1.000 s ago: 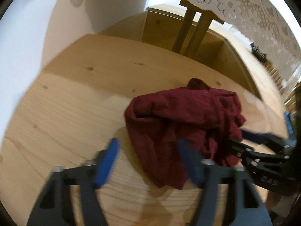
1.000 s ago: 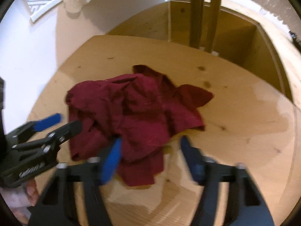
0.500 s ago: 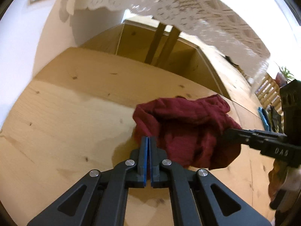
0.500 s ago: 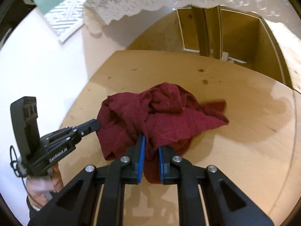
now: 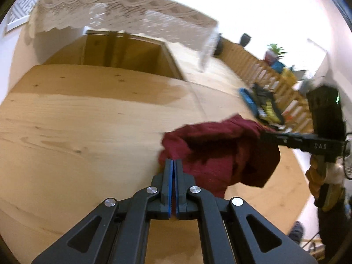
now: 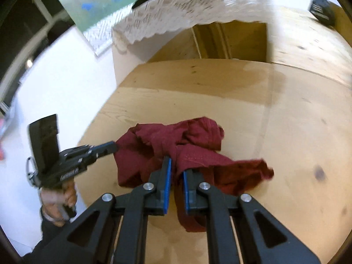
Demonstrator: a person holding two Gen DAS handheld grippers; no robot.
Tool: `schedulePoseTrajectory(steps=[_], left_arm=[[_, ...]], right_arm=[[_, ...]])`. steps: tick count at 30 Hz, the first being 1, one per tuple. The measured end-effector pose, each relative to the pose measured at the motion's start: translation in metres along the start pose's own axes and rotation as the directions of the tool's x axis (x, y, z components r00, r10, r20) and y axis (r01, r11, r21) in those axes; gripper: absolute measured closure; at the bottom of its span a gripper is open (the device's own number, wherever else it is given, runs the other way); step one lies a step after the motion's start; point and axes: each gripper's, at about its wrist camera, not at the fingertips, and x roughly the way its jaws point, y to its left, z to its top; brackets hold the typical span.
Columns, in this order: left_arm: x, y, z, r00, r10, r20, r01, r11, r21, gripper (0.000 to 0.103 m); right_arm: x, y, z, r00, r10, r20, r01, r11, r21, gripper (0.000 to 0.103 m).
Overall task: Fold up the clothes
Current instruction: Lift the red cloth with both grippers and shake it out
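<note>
Left gripper (image 5: 172, 169): blue pads pressed nearly together on the near-left edge of the maroon garment (image 5: 220, 151), thin cloth pinched between them. Right gripper (image 6: 175, 171): pads closed on a thicker bunch of the same garment, a narrow gap between them filled with cloth, a loose tail drooping below the pads. Garment bunched and sagging between the two grips, seemingly raised partly off the wooden table (image 5: 77, 132), a flap trailing to the right in the right wrist view. Crumpled, no fold visible.

Judged soft, light and limp: no shape of its own, likely to drape and twist from any held point. Not slippery by the look of the weave, not fragile. Best held at seams, hems or corners rather than mid-cloth, well apart, for a flat spread. Beyond, a lace cloth (image 5: 123, 15) over a farther table.
</note>
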Motion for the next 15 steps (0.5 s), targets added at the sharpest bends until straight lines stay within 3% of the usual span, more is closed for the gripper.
schedulePoseTrajectory(steps=[6, 8, 11, 13, 15], left_arm=[[-0.020, -0.059, -0.003, 0.999, -0.051, 0.010, 0.050, 0.998, 0.045, 0.102], [-0.019, -0.080, -0.005, 0.998, -0.068, -0.006, 0.069, 0.996, 0.062, 0.103], [0.015, -0.117, -0.018, 0.990, -0.095, -0.103, 0.105, 0.990, 0.096, 0.101], [0.036, -0.149, -0.038, 0.980, -0.116, -0.162, 0.138, 0.982, 0.132, 0.085], [0.054, -0.183, -0.060, 0.968, -0.129, -0.215, 0.169, 0.969, 0.179, 0.058]], right_arm=[[-0.109, -0.045, -0.059, 0.993, -0.010, 0.116, 0.002, 0.997, 0.071, 0.093], [-0.113, -0.071, -0.065, 0.991, -0.071, 0.117, 0.058, 0.992, 0.112, 0.093], [-0.093, -0.120, -0.073, 0.988, -0.148, 0.041, 0.136, 0.966, 0.220, 0.093], [-0.084, -0.144, -0.083, 0.985, -0.172, 0.022, 0.160, 0.953, 0.256, 0.093], [-0.084, -0.161, -0.093, 0.986, -0.165, 0.027, 0.149, 0.944, 0.295, 0.093]])
